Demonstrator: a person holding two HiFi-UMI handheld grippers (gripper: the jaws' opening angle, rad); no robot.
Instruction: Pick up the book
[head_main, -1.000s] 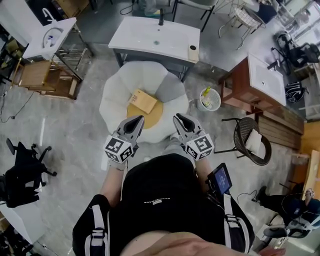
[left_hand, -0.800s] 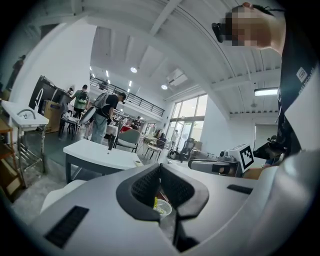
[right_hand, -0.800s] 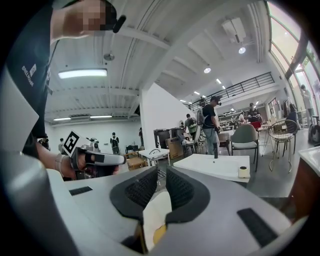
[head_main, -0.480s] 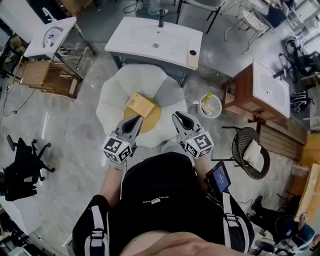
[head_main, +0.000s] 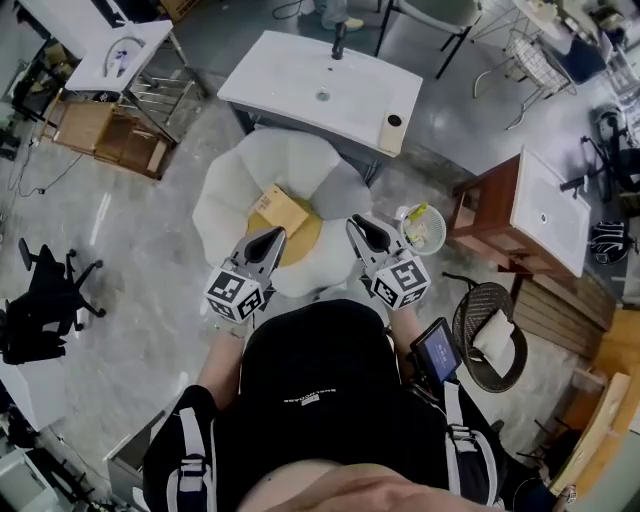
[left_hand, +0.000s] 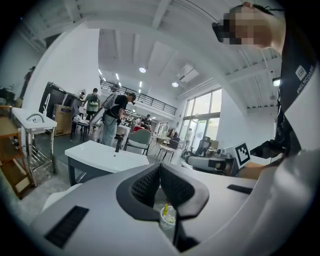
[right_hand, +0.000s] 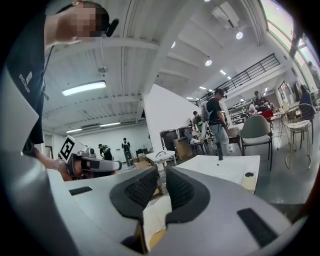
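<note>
Head view: the person stands bottom centre, both grippers out front, pointing up-frame. L gripper (head_main: 268, 238): jaws clenched tight, nothing in them; its own view shows the pads pressed together. R gripper (head_main: 361, 226): jaws also clenched, empty; in its own view the pads stand v. close w/ nothing between.

Book (head_main: 280, 207): tan, lying flat just above frame centre, on the upper-left edge of a yellow round pad (head_main: 305, 238). The pad sits in the middle of a white petal-shaped seat (head_main: 225, 200). Book is up-frame of the L gripper's tips, near but apart; neither gripper touches it.

White sink counter (head_main: 300, 85) at top centre, just beyond the seat. Small white bin (head_main: 420, 228) w/ rubbish just right of the R gripper. Wicker chair (head_main: 488, 335) at lower right. A tablet (head_main: 436, 352) shows at the person's side, right of frame centre.
</note>
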